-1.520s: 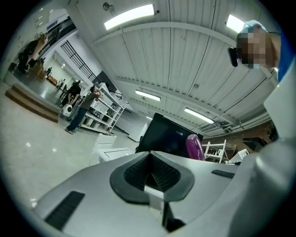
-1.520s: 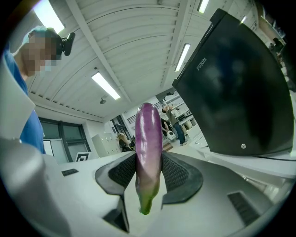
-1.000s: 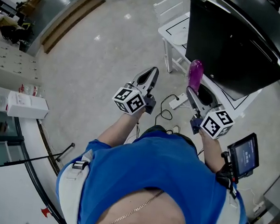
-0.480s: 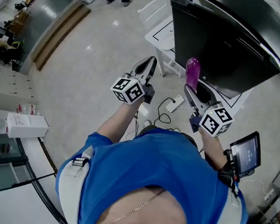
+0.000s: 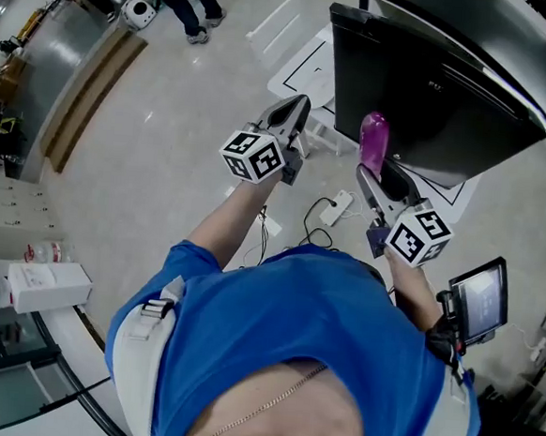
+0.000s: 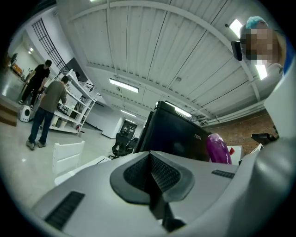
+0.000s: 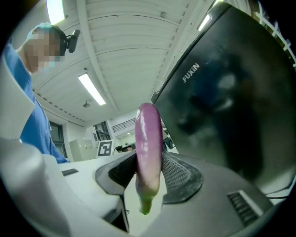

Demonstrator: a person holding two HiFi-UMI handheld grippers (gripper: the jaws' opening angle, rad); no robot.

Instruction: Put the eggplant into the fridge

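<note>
Left gripper (image 5: 298,104): I read its fingers (image 6: 138,173) as pressed flat together, nothing between them. It points level, out towards the fridge's left edge.
Right gripper (image 5: 378,174): its fingers (image 7: 178,173) stand fairly wide and clamp the eggplant from both sides.
Eggplant (image 7: 148,139): purple and glossy, gripped near its lower end. The green stem tip hangs just behind the pads and the rounded end sticks out well past the fingertips. From the head view it stands upright (image 5: 373,143) above the right fingers. From the left gripper view it shows off to the right of that gripper's fingers (image 6: 218,149).
Fridge (image 5: 439,80): a black cabinet just ahead of both sets of fingers, its dark front face turned to them, with white lettering near the top edge (image 7: 231,97). The eggplant's free end is near that face; I cannot tell whether it touches.
Bench (image 5: 308,67): white, under the fridge, ahead of and below the left fingers.
Floor (image 5: 167,129): pale and shiny, with a white power strip (image 5: 336,208) and dark cables below and between the two grippers.
Screen (image 5: 481,296): small, mounted by my right forearm, well behind the right fingers.
People (image 6: 44,109): two standing by white shelves (image 6: 76,106), far off to the left of the left fingers.
</note>
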